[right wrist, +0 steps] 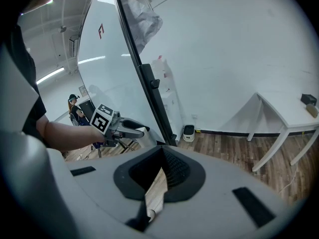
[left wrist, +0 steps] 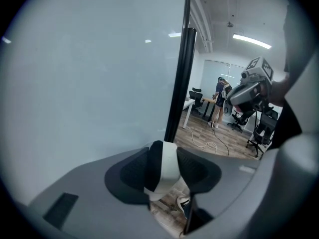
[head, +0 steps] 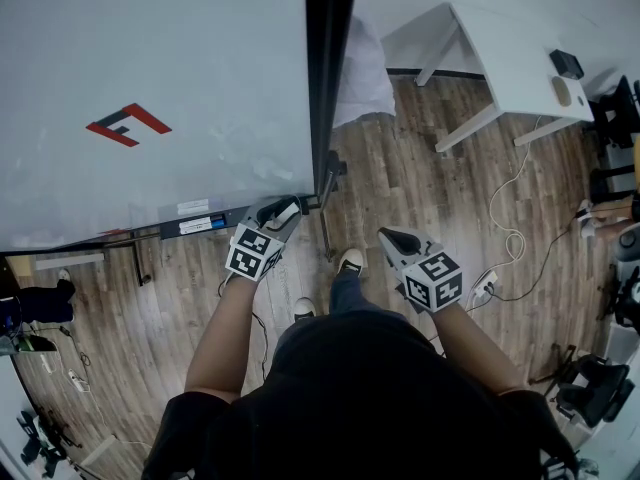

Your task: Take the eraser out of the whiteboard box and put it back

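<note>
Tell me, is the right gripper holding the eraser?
No, the right gripper is empty; the black-and-white eraser sits in the left gripper.

Bright, even indoor light thru-out, w/ a ceiling strip lamp (left wrist: 251, 40) at 2 o'clock in the left gripper view & small glare spots on the whiteboard (left wrist: 89, 83), both gripper views fisheye-bent w/ black vignette at the rims, the close-up eraser (left wrist: 162, 168) at 6 o'clock slightly soft, floor (head: 420, 198) shadows faint.
</note>
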{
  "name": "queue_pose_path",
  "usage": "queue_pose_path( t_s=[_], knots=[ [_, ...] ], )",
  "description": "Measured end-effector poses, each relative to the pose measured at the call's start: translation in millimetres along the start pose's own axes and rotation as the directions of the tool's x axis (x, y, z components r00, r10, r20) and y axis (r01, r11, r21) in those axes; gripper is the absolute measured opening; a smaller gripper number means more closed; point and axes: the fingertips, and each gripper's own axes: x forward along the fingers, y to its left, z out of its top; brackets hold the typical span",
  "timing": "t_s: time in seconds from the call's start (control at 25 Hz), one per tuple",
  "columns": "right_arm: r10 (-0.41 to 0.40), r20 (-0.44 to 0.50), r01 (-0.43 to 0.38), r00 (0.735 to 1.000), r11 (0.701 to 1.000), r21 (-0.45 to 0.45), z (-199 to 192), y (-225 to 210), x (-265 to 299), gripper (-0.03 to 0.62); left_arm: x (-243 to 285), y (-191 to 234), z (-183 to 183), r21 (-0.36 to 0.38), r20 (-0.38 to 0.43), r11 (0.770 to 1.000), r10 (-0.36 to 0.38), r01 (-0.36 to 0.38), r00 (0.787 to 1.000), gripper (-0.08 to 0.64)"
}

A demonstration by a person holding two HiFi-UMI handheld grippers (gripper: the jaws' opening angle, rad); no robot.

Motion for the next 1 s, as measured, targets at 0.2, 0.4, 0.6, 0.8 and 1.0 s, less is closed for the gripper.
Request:
queue_pose_path(
  t_s=[0.2, 0.4, 0.6, 0.8, 1.0],
  knots=[
    [-0.003, 0.000, 0.003, 1.000, 1.000, 0.004, -2.0, 1.8, -0.5, -0.006, 0.3, -0.7, -0.9, -0.003, 0.008, 1.000, -0.005, 0.005, 1.000, 0.173],
    [-0.008, 0.004, 0.008, 1.000, 1.000, 0.007, -2.0, 2.5, -2.2, -0.006, 0.7, -1.5, -0.2, -0.003, 0.009, 1.000, -0.009, 0.009, 1.000, 0.166],
    [-0.010, 0.007, 0.010, 1.000, 1.000, 0.003, -2.6, 3.7, -2.9, -0.006, -1.0, -1.5, -1.9, -0.001, 0.012, 1.000, -0.002, 0.002, 1.000, 0.161],
    [-0.011, 0.009, 0.011, 1.000, 1.000, 0.003, -4.4, 5.4, -5.7, -0.006, -1.8, -1.9, -1.9, 0.000, 0.009, 1.000, 0.006, -0.006, 1.000, 0.160],
    [-0.003, 0.015, 0.003, 1.000, 1.000, -0.001, -3.6, 9.8, -7.0, -0.005, -4.7, -1.3, 1.5, -0.005, 0.014, 1.000, 0.018, -0.018, 1.000, 0.160]
  ],
)
